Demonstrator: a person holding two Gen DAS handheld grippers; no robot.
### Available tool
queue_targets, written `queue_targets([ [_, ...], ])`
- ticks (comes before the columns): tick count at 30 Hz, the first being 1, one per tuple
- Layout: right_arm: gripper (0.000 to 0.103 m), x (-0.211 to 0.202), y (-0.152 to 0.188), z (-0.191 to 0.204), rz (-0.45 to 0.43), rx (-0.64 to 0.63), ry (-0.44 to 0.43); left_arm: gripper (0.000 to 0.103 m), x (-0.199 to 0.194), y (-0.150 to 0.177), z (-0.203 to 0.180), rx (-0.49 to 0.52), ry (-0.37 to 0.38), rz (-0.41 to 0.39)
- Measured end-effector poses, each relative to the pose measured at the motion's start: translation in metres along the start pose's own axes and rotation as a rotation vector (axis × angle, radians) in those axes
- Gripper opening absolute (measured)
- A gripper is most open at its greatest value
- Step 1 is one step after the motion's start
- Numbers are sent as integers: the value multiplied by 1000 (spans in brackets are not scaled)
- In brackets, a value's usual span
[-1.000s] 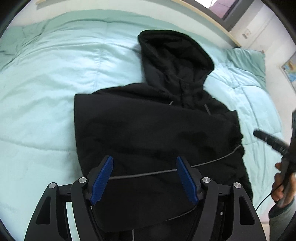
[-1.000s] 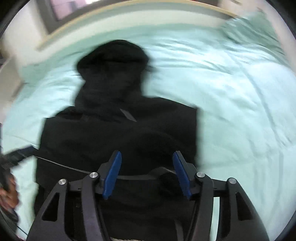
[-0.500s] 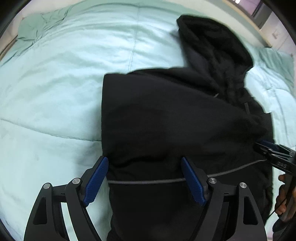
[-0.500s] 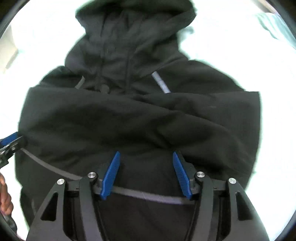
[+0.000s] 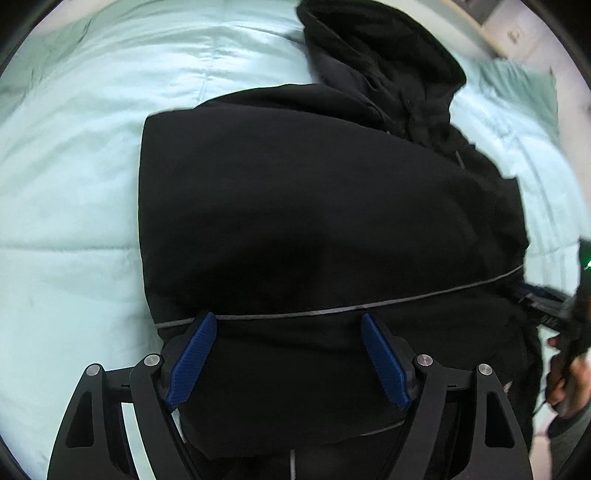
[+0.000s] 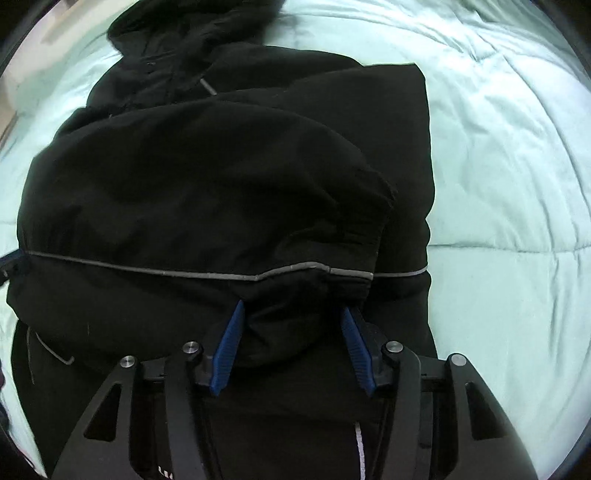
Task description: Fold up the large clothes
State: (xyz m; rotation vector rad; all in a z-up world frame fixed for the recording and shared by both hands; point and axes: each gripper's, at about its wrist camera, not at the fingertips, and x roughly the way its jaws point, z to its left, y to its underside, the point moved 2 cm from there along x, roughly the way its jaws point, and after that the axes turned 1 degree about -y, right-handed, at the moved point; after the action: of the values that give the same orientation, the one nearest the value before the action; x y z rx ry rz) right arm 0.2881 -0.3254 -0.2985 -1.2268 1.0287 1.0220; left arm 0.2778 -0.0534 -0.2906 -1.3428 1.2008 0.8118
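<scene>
A black hooded jacket (image 5: 314,206) with a grey reflective stripe lies on the pale green bedspread (image 5: 74,166), sleeves folded in over the body, hood at the far end. My left gripper (image 5: 286,321) is open just above the jacket's lower left part, at the stripe. The jacket also fills the right wrist view (image 6: 207,192). My right gripper (image 6: 291,312) is open, its jaws either side of a bunched fold of jacket fabric below the stripe. The right gripper also shows at the right edge of the left wrist view (image 5: 554,306).
The bedspread spreads wide on both sides of the jacket (image 6: 509,166). A green pillow (image 5: 517,85) lies at the far right. A wall with a socket (image 5: 513,35) stands beyond the bed.
Both grippers have come lower and closer to the jacket. The right gripper's jaws now straddle a fold of fabric near the stripe. The left view has shifted right over the jacket.
</scene>
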Motion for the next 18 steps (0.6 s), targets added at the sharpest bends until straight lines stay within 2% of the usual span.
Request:
queue_targets([
  [2,56,-12,-4,-3,16,2,-11,82,-14,-5,-7,29,-9,-14],
  [4,56,-25,-20,-8,-2,6,-45,82,-38,-11,-12,51,26,-62],
  [8,56,-76,-54,-10,-125,13,-110,82,-88,-51,-20,101,46,-201],
  [10,56,-94,-86,-10,-198,11,-123,82,-98,-81,-23,125,48,-256],
  [14,56,-102,-140,-7,-285,9,-123,82,-99,-143,-30,140,21,-337],
  [16,56,-102,-158,-9,-311,11,-137,82,-88,-176,-26,132,9,-347],
  [18,56,-91,-190,-9,-325,17,-179,82,-74,-211,-24,117,8,-350],
])
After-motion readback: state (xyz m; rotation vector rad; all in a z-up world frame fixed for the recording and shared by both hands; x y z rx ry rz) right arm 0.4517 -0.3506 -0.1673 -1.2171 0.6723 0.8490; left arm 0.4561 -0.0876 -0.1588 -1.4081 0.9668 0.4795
